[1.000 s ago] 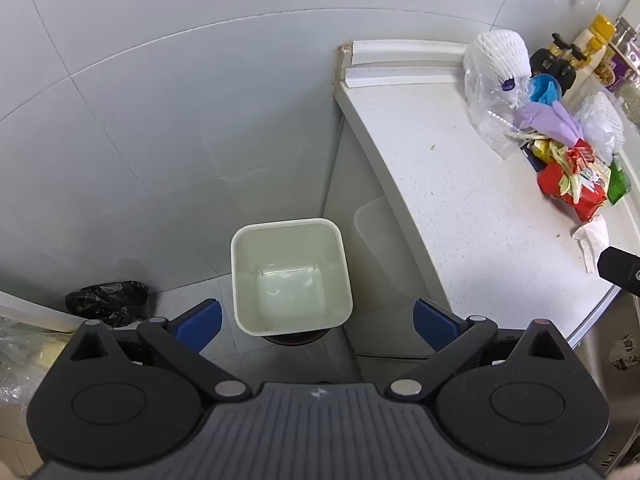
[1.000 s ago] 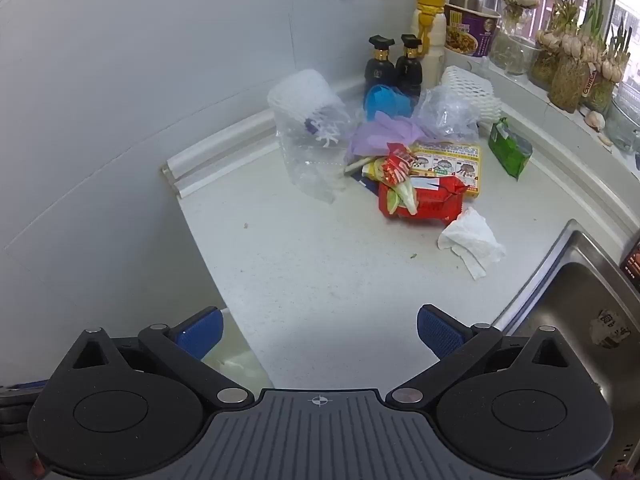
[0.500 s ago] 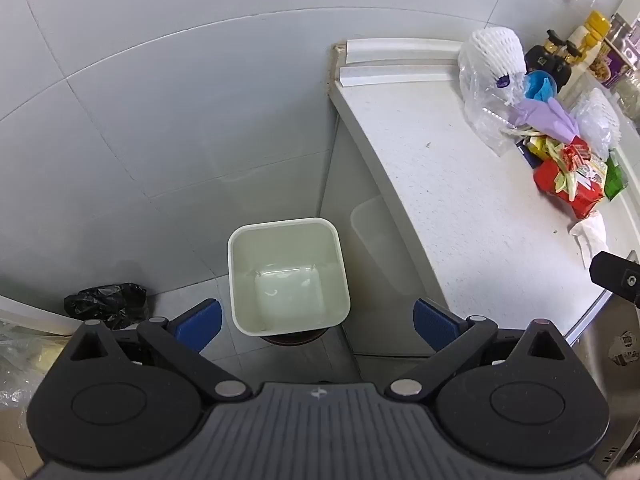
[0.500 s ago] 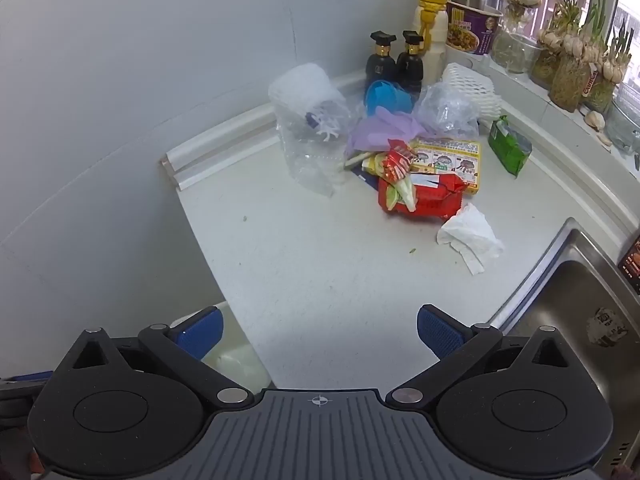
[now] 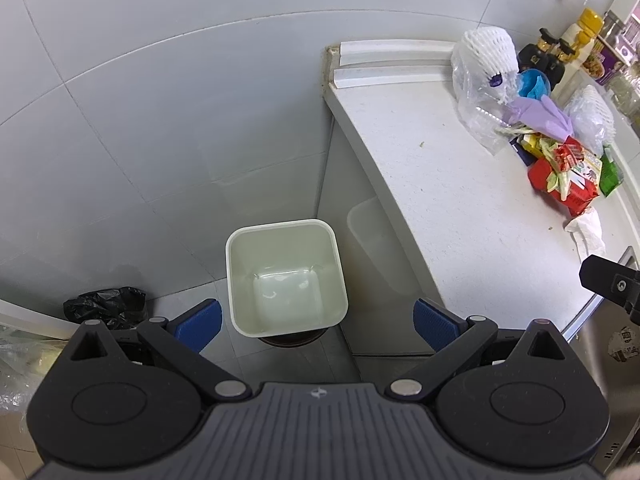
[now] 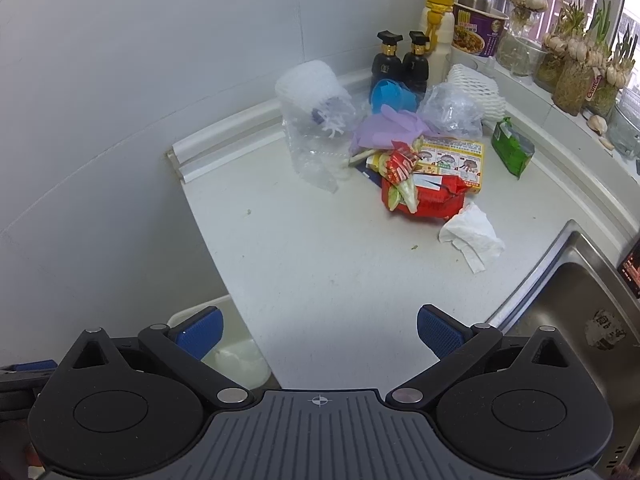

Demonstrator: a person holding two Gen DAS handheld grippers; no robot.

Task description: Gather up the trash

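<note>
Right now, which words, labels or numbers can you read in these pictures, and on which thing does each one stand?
"Cuncao", roughly: pink label on a plant jar; uncertain.
Purple instant noodle cup: print too small.
Yellow printed box: blurred.
Red snack wrapper: unreadable.
Two black bottles: gold mark unreadable.

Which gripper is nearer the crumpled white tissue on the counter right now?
Right. The right gripper hovers over the counter edge facing the crumpled white tissue, jaws open. The left gripper is off the counter, above the bin, also open.

Print on the yellow packet [image 6: 454, 160] seems unreadable.
</note>
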